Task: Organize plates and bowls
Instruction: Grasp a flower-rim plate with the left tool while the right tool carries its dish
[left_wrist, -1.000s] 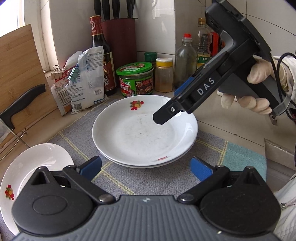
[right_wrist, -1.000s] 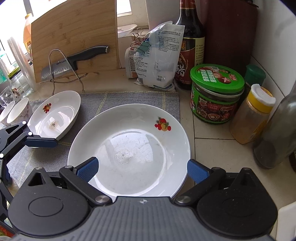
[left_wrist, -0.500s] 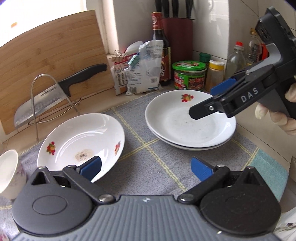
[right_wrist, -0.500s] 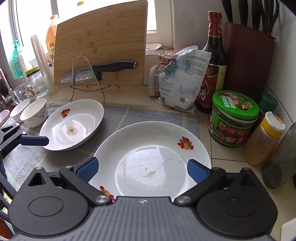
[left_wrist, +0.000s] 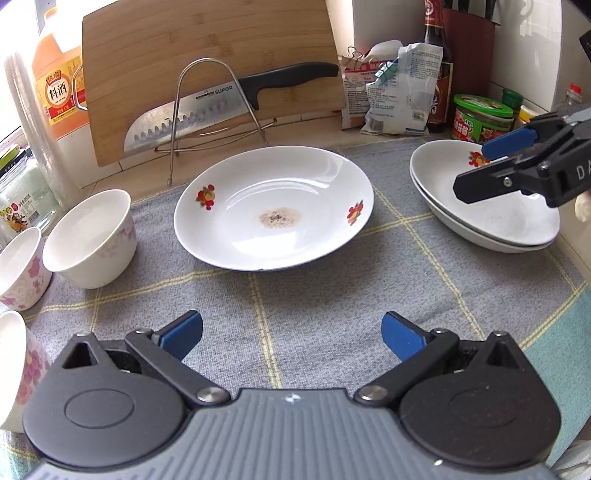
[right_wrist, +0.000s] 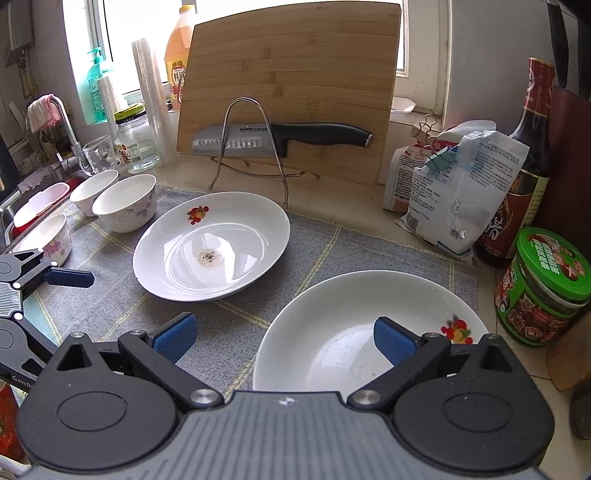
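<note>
Left wrist view: left tool (left_wrist: 291, 334) spread wide, holding nothing, above the mat (left_wrist: 295, 295). Right tool (right_wrist: 282, 336) also spread, empty, over stacked plates (right_wrist: 332, 321).

A white floral plate (left_wrist: 273, 210) with a brownish stain at its centre lies flat alone. Two stacked plates (left_wrist: 484, 206) sit to its right. White floral bowls (left_wrist: 90, 238) stand upright to its left.

White plate (left_wrist: 274, 210) with red fruit motifs and a brownish smear, white bowls (left_wrist: 89, 238) with pale purple flowers — grey cloth (left_wrist: 314, 302) checked in yellow.
</note>
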